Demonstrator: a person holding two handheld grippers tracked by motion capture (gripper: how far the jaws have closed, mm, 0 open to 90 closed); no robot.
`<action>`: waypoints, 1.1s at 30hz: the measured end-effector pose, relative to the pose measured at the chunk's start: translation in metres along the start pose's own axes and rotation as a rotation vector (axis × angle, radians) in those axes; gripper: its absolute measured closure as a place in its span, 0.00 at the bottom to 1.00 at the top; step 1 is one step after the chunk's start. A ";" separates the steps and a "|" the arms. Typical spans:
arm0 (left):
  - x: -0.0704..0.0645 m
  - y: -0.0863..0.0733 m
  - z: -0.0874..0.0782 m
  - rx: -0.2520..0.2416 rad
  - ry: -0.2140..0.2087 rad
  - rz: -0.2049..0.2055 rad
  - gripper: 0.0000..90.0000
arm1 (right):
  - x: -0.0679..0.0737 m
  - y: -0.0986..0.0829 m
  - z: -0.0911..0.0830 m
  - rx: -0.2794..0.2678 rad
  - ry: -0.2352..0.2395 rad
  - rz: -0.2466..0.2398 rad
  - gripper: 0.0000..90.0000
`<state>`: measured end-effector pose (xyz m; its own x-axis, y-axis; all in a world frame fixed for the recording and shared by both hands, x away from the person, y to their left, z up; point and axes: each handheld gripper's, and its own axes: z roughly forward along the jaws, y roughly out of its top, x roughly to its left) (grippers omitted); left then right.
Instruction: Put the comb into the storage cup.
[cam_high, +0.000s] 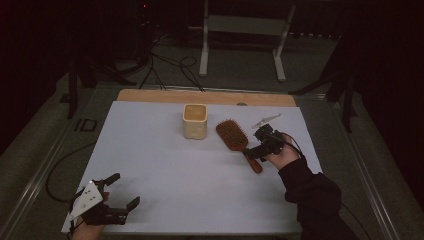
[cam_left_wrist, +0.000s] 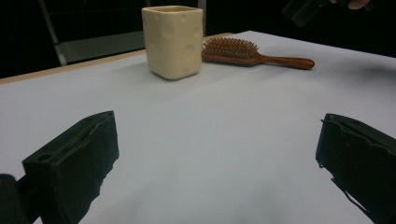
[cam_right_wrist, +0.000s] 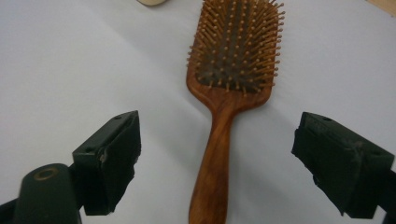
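Over the hairbrush (cam_right_wrist: 232, 79) handle: right gripper (cam_right_wrist: 217, 158) wide, empty | near table edge: left gripper (cam_left_wrist: 217, 163) wide, empty

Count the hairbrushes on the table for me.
1. The wooden hairbrush lies bristles up on the white table cover, just right of the cream cup, its handle between the open jaws of the right claw. Nothing looks hidden.

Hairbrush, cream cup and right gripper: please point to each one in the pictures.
hairbrush (cam_right_wrist: 236, 51), right gripper view, on the bristle pad.
cream cup (cam_left_wrist: 173, 44), left gripper view, on its front wall.
right gripper (cam_high: 257, 144), high view, midway between its fingertips.
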<state>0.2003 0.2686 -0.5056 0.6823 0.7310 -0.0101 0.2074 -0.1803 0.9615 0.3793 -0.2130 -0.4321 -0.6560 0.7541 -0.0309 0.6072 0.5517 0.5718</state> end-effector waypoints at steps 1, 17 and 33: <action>0.000 0.000 0.000 -0.002 0.000 0.001 0.00 | -0.001 0.001 0.003 0.011 -0.006 -0.001 0.16; 0.000 0.000 0.000 -0.003 -0.003 -0.001 0.00 | -0.005 0.010 0.049 0.209 -0.023 0.047 0.16; 0.001 0.000 -0.001 -0.005 -0.004 -0.008 0.00 | -0.005 0.020 0.071 0.355 -0.047 0.096 0.33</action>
<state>0.2006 0.2698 -0.5057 0.6832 0.7299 -0.0188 0.2094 -0.1713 0.9627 0.4269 -0.1806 -0.4783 -0.5724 0.8193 -0.0328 0.7880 0.5607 0.2545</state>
